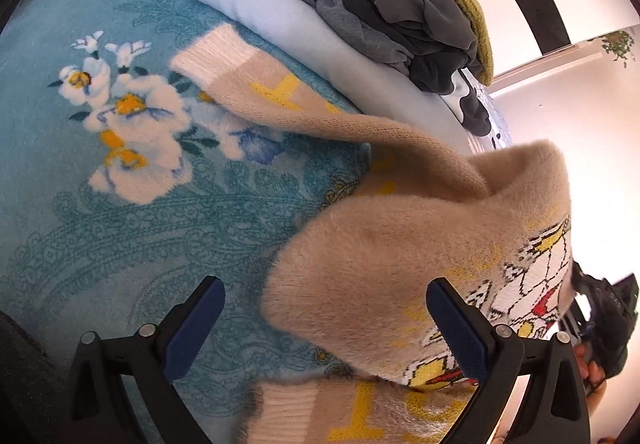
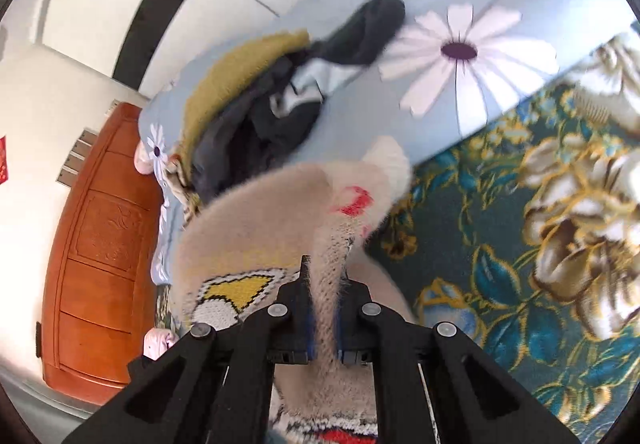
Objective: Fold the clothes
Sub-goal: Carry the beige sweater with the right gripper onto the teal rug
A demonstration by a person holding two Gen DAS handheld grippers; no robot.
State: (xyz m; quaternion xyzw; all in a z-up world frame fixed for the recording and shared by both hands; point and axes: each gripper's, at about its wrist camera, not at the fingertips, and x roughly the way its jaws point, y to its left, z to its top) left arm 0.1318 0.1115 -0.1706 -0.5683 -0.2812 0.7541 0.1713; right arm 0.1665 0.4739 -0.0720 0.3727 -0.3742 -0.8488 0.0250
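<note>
- the beige fuzzy sweater (image 1: 360, 268) carries knitted yellow letters: a "t" shape shows on the sleeve (image 1: 256, 92), and another "t"-like letter near the hem at the bottom of the left wrist view; no whole word can be read.
- a cartoon figure in white, yellow, red and black is knitted into its front, too bunched to identify.
- the sweater lies partly on the teal floral blanket (image 1: 120, 204) of the bed, one sleeve stretched out flat with its ribbed cream cuff (image 1: 208, 56) away from the camera, the body lifted and folded over to the right.
- the left gripper (image 1: 324, 324) points steeply down at the blanket, its blue-padded jaws released and wide apart, the sweater's edge lying between them without being pinched.
- the right gripper (image 2: 325, 308) is clenched on a fold of the sweater (image 2: 256, 220), angled downward, fabric squeezed between its pads.
- a pile of clothes (image 1: 400, 4), olive, grey and black, sits beyond on the pale blue daisy quilt (image 2: 460, 56).
</note>
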